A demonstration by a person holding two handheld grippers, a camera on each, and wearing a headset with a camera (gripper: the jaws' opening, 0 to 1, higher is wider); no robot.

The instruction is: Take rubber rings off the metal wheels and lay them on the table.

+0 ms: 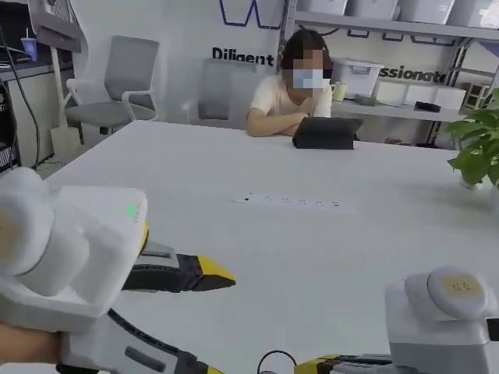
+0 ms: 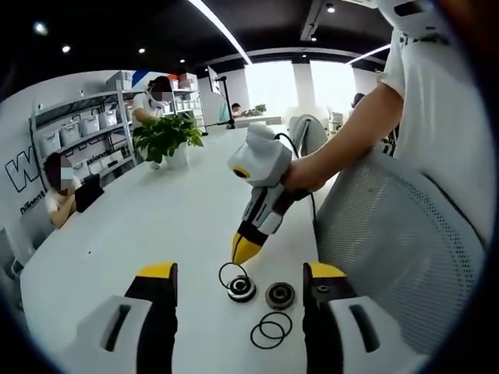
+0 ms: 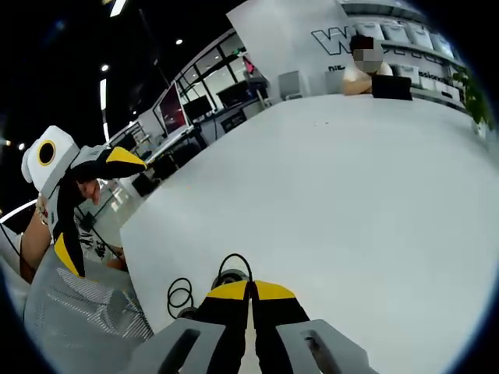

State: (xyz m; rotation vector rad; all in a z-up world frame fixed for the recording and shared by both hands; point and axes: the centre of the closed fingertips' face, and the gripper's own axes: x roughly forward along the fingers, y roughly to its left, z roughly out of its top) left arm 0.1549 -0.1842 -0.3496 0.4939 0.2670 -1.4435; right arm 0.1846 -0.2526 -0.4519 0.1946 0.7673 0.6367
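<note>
Head view: the left gripper [image 1: 207,315] comes in from the lower left of the frame, one yellow-tipped jaw lying flat over the white surface [image 1: 327,249] and the other low at the bottom edge, well apart. The right gripper [image 1: 323,363] enters at the lower right, its yellow tip at the bottom edge just beside a thin dark loop, a rubber ring [image 1: 277,360]. Across the surface a person [image 1: 292,93] sits behind a dark tablet [image 1: 326,132]; a power strip [image 1: 288,201] lies mid-surface and a plant [image 1: 475,144] stands at the right edge.

Left gripper view: the left gripper [image 2: 240,273] stands wide open and holds nothing. Between its jaws, near the bottom centre, sits a metal wheel [image 2: 242,291] with the rubber ring [image 2: 222,274] standing half off it. A second wheel [image 2: 280,295] lies just to the right, and two loose rings [image 2: 269,331] lie flat below, overlapping. The right gripper [image 2: 245,249], held in a hand [image 2: 300,173], slants down from the upper right, its tip meeting the top of the ring.

Right gripper view: the right gripper [image 3: 251,291] has its jaws pressed together at the bottom centre, pinching the rubber ring [image 3: 222,263], whose loop rises above the metal wheel [image 3: 228,279]. The two loose rings [image 3: 181,294] lie to the left. The left gripper [image 3: 95,204] hangs open at the left edge.
</note>
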